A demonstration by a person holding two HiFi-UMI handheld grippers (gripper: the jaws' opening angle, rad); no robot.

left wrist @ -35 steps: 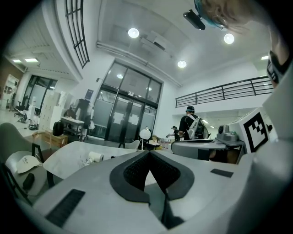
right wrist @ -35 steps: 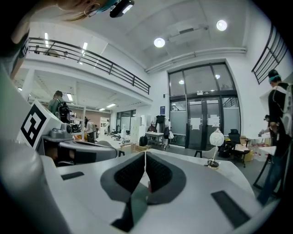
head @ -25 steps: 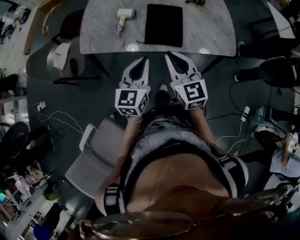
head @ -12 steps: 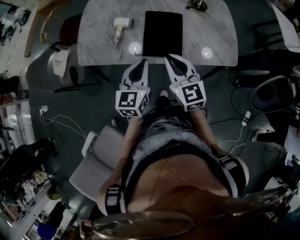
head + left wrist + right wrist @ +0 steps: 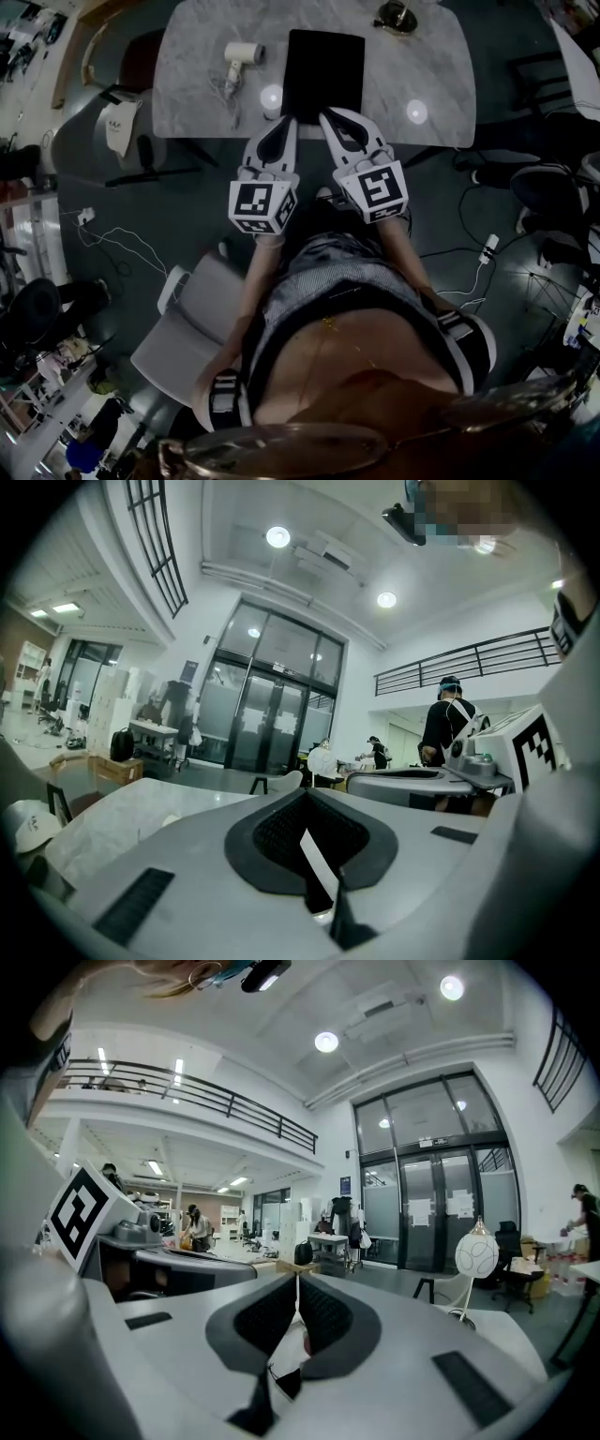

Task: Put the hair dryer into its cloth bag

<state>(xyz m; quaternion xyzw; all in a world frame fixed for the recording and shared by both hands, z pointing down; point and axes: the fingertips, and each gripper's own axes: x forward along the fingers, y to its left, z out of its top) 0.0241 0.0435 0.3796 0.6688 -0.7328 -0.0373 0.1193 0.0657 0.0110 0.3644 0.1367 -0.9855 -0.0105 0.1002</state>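
- We've basically just walked up to the counter (image 5: 427,70). Both grippers have moved toward the top of the frame, and their tips now overlap its near edge in the head view.
- The left gripper (image 5: 287,124) has its jaws pressed together with nothing between them. Same for the right gripper (image 5: 327,117), closed up and empty.
- The hair dryer (image 5: 242,53) is lying on the counter at the upper left of the frame, with its cord (image 5: 228,89) bunched just below it. It's well clear of both grippers.
- The cloth bag (image 5: 324,70) lies flat just to the right of the dryer. The right gripper's tip sits at its lower edge in the picture, but we can't tell whether it's touching.
- For the task, we'd say this is just the approach. Nothing's picked up and the bag isn't opened, so the jaws will need to open first.
- Compared with a second ago, the tips were well short of the counter edge, over the dark floor. The dryer and bag look like they haven't shifted on the counter, and the jaws were closed then too.
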